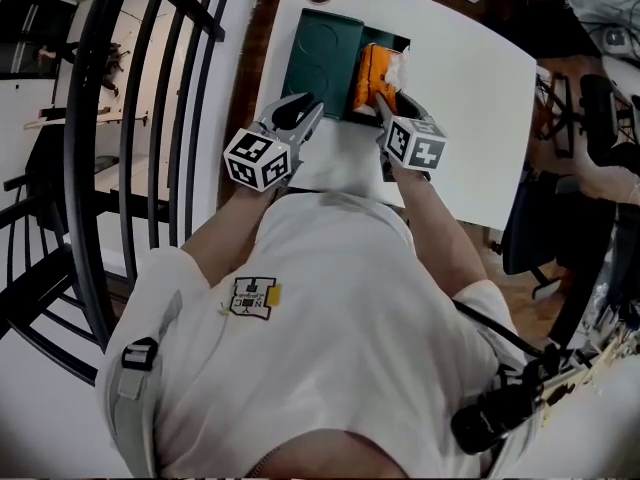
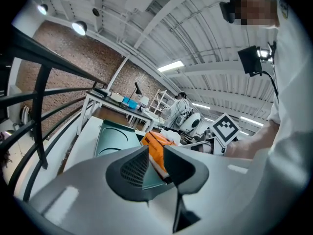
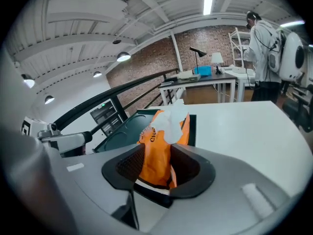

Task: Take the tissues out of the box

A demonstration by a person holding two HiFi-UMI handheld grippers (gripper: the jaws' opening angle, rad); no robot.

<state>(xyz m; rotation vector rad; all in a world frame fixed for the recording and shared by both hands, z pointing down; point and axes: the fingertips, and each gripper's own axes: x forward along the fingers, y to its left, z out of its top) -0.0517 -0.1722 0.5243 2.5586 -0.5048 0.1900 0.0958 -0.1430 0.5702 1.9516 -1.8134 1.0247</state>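
Tissue pack (image 1: 372,76), head view: orange, in green box (image 1: 320,58) at 12 o'clock on white table (image 1: 470,118).
Left gripper view: left gripper (image 2: 156,155) jaws narrowly apart, empty.
Right gripper view: right gripper (image 3: 157,168) jaws clamp the pack; white tissue (image 3: 173,121) juts out at 12 o'clock.

Dark green rectangular plastic box (image 1: 320,58) lies on white rectangular table (image 1: 470,118), far side. Orange plastic tissue pack (image 1: 372,73) stands in the box's right part, with white crumpled tissue (image 3: 173,121) at its top. Right gripper (image 1: 383,100) jaws sit either side of the pack, touching it. Left gripper (image 1: 303,113) is at the box's near edge, left of the pack. Black metal railing (image 1: 85,168) stands left of the table.
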